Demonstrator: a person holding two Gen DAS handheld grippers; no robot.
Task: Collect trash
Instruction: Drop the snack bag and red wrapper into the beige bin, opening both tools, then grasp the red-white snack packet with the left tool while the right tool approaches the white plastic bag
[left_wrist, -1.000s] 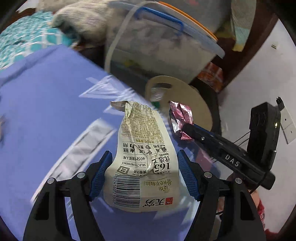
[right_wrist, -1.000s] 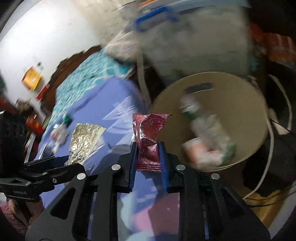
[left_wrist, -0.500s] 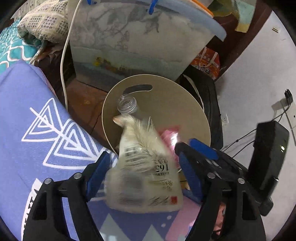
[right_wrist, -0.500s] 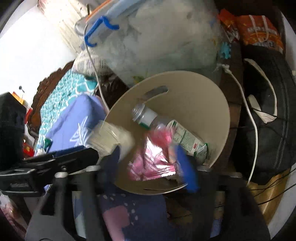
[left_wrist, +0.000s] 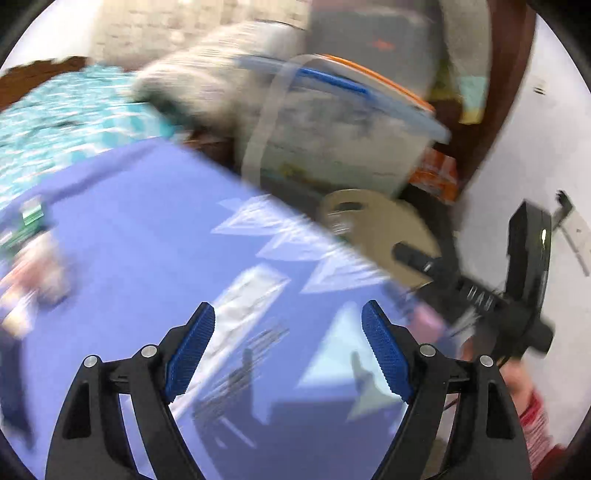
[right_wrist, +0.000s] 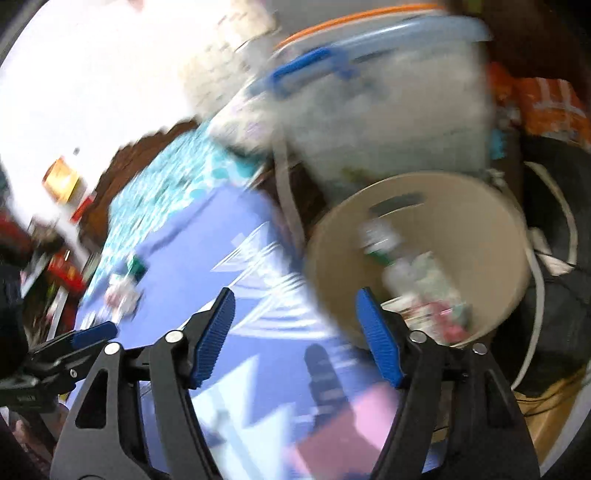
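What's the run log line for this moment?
left tongs: open, empty | right tongs: open, empty | bin: holds bottle, wrappers

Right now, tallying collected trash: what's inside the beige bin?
In the beige bin: a plastic bottle and blurred pink wrapper pieces. Anything beneath them is hidden.

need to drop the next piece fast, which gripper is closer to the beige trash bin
Right. The right gripper hangs open at the beige trash bin, one finger overlapping its rim. The left gripper, also open, sits over the purple mat, with the bin farther ahead to its right.
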